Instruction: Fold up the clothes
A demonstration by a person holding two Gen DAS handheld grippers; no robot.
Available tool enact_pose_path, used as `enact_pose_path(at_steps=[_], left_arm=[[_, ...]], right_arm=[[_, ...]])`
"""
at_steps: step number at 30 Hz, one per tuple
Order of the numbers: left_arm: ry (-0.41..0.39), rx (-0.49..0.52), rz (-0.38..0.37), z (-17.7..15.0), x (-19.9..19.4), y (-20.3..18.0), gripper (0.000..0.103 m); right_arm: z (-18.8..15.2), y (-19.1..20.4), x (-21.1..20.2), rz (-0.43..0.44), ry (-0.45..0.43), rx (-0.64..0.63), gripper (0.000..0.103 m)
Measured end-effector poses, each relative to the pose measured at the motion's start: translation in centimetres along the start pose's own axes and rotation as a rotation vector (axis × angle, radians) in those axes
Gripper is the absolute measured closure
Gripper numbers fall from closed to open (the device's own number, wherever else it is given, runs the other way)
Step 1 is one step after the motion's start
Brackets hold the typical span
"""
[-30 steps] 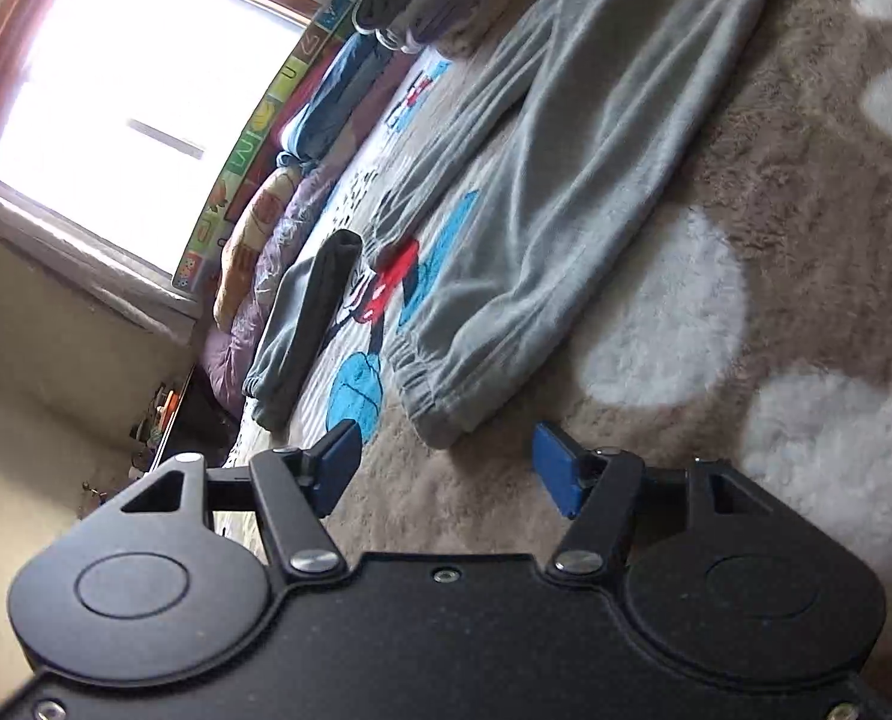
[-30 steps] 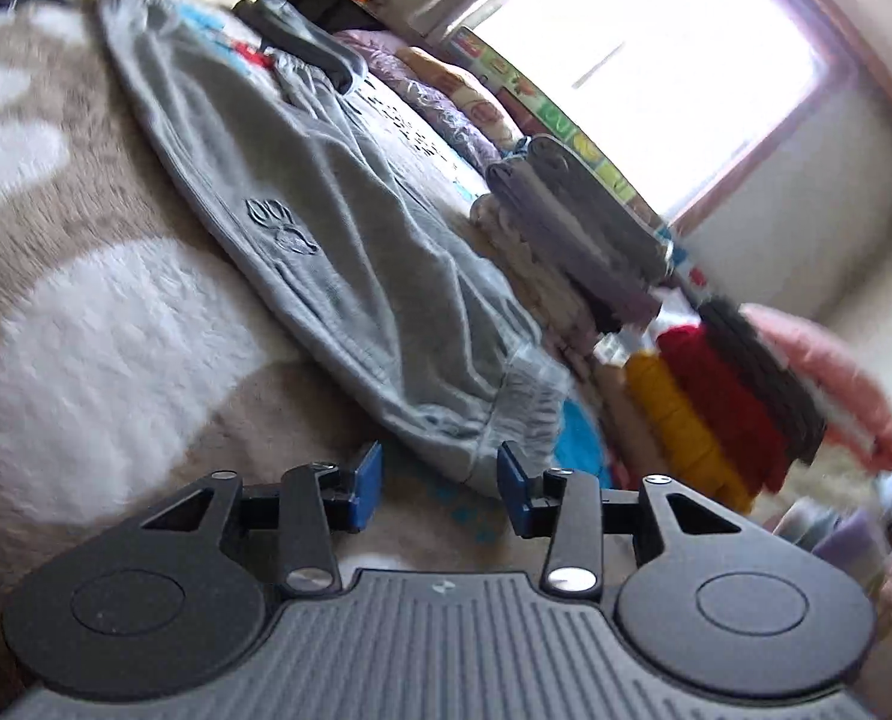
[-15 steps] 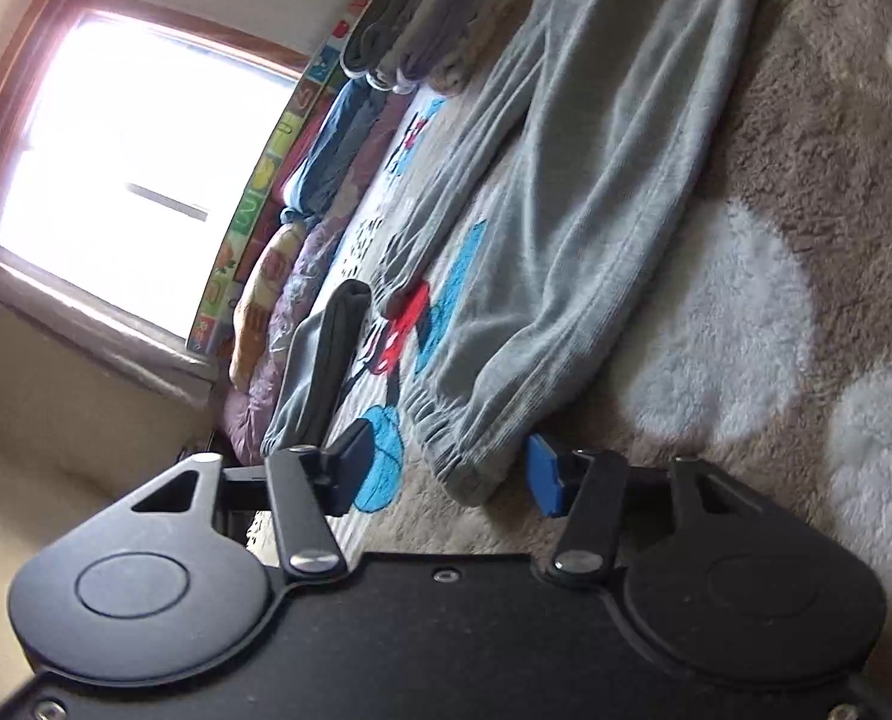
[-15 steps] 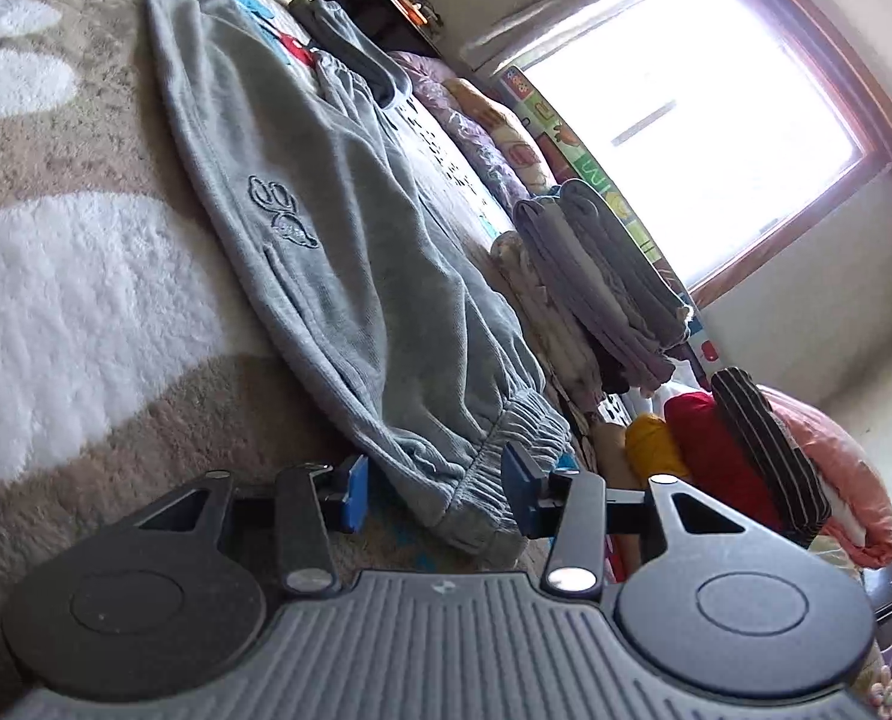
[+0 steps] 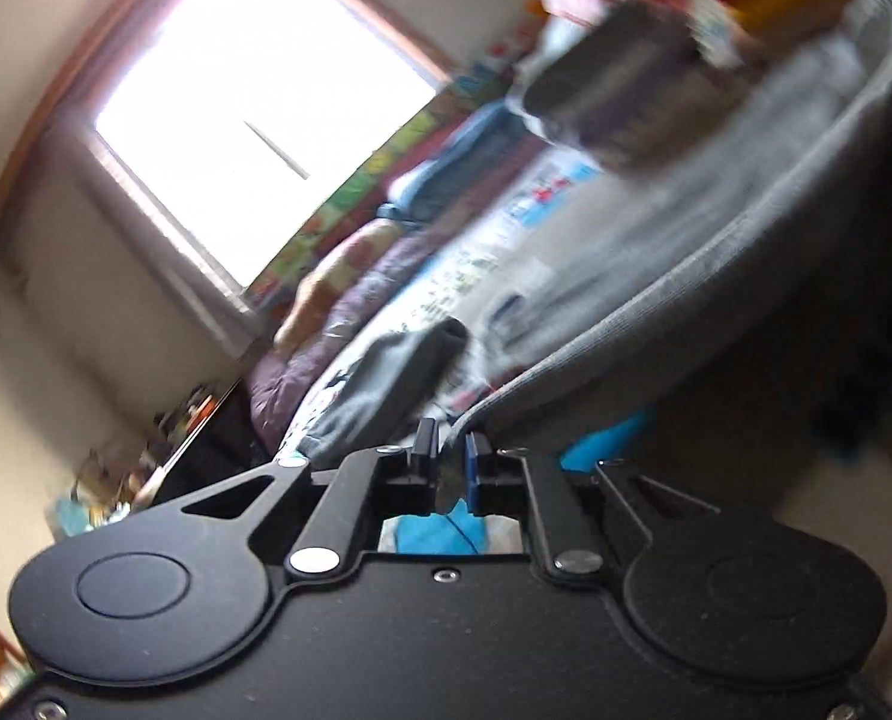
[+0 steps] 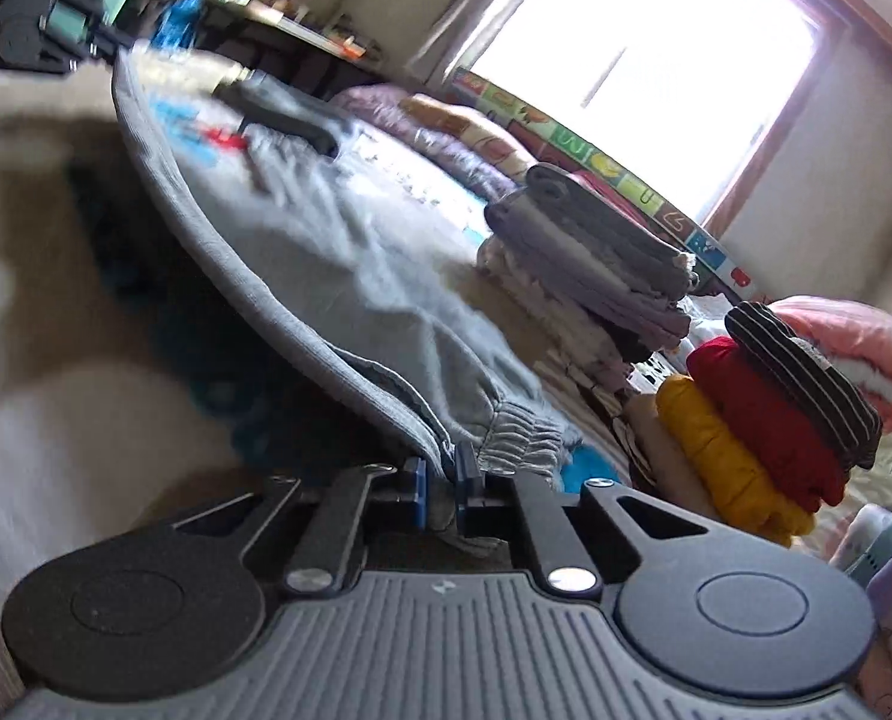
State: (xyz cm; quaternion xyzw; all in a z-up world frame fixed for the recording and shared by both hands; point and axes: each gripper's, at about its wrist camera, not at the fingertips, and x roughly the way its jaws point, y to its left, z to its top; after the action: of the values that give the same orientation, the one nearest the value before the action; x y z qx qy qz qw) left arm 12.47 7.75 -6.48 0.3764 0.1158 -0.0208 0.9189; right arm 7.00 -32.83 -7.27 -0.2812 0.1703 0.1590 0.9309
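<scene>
Grey sweatpants [image 5: 673,300] hang stretched between my two grippers, lifted off the brown and white rug [image 6: 56,420]. My left gripper [image 5: 446,462] is shut on the leg cuff end. My right gripper [image 6: 440,474] is shut on the waistband end [image 6: 505,432], and the pants [image 6: 302,240] sag away from it toward the left gripper, seen far off in the right wrist view [image 6: 38,42]. The far leg rests on the play mat [image 5: 505,228].
A stack of folded clothes [image 6: 595,258] and rolled yellow, red and striped garments [image 6: 769,420] lie right of the pants. A dark grey folded garment [image 5: 386,378] lies on the mat. Pillows [image 6: 457,132] line the wall under the window.
Both grippers closed on the ends of the sweatpants and lifted that side off the rug. Both views are now blurred by motion.
</scene>
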Motion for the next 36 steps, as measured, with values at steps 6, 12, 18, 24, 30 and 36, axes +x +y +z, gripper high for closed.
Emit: enact_pose_path(at_steps=[6, 12, 18, 24, 30, 36], left_arm=[[0.007, -0.116, -0.016, 3.0, 3.8, 1.7, 0.096], [0.036, -0.204, -0.072, 4.7, 8.2, 3.5, 0.097], [0.055, -0.251, -0.105, 5.8, 11.4, 4.0, 0.098], [0.03, -0.305, -0.082, 5.0, 9.9, 4.7, 0.098], [0.032, -0.327, -0.124, 4.6, 9.4, 5.4, 0.098], [0.092, -0.333, -0.203, 4.7, 13.3, 5.3, 0.098]], right_arm=[[2.5, -3.4, 1.2, 0.033, -0.032, 0.132, 0.094], [3.9, -7.3, 3.3, 0.115, -0.009, 0.259, 0.094], [5.1, -10.8, 6.6, 0.275, 0.079, 0.325, 0.093], [6.6, -11.6, 5.0, 0.453, 0.133, 0.367, 0.093], [6.0, -8.1, 3.7, 0.639, 0.248, 0.345, 0.093], [5.4, -11.9, 6.7, 0.705, 0.275, 0.572, 0.093]])
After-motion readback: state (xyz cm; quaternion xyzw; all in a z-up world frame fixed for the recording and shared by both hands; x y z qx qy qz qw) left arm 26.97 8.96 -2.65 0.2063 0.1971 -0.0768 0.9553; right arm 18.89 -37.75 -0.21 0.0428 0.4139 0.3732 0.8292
